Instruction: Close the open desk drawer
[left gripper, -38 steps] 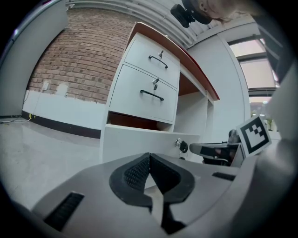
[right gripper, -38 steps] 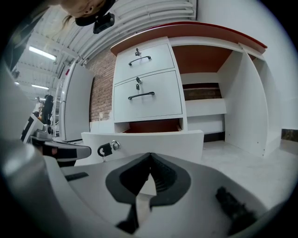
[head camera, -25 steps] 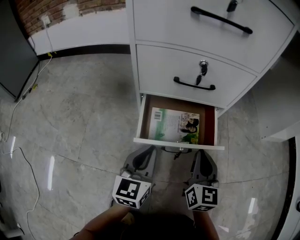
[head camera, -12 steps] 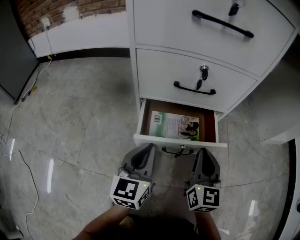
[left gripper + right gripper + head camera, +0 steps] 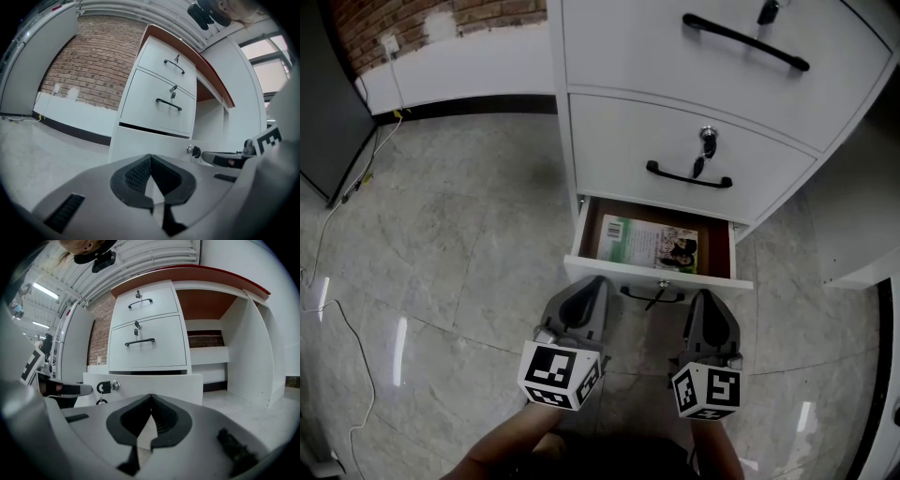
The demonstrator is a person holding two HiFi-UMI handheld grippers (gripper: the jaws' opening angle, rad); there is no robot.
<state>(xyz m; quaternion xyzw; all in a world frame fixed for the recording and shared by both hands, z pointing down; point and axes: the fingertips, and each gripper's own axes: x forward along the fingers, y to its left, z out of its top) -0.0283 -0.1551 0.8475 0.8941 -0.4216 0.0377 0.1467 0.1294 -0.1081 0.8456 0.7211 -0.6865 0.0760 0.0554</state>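
drawer (image 5: 656, 274), lowest of three in a white desk pedestal (image 5: 564, 141), stands part-way out over the marbled floor (image 5: 459, 234). inside the drawer a book (image 5: 652, 244) lies flat with its green and white cover up, against a reddish-brown bottom. on the outer face of the drawer front sit a black handle (image 5: 649, 297) and a lock with a key (image 5: 663, 284) in it, a small ring hanging from the key. left gripper (image 5: 594, 283) is on the near side of the drawer, at the left half of its front; jaws pressed together, tips meeting, nothing between them. right gripper (image 5: 705, 296) is on the near side of the drawer at the right half of its front; jaws likewise closed tip to tip, with nothing in them. both grippers point at the front panel and are very close to it; contact cannot be told. each carries its marker cube at the end away from the drawer, with the person's hands behind. above the drawer, the middle drawer (image 5: 609, 141) is shut, with a black handle and a key in its lock; the top drawer (image 5: 619, 47) above that is shut too. far left of the drawer a thin cable (image 5: 347, 314) trails across the floor, toward a brick wall (image 5: 403, 17) with a white skirting.
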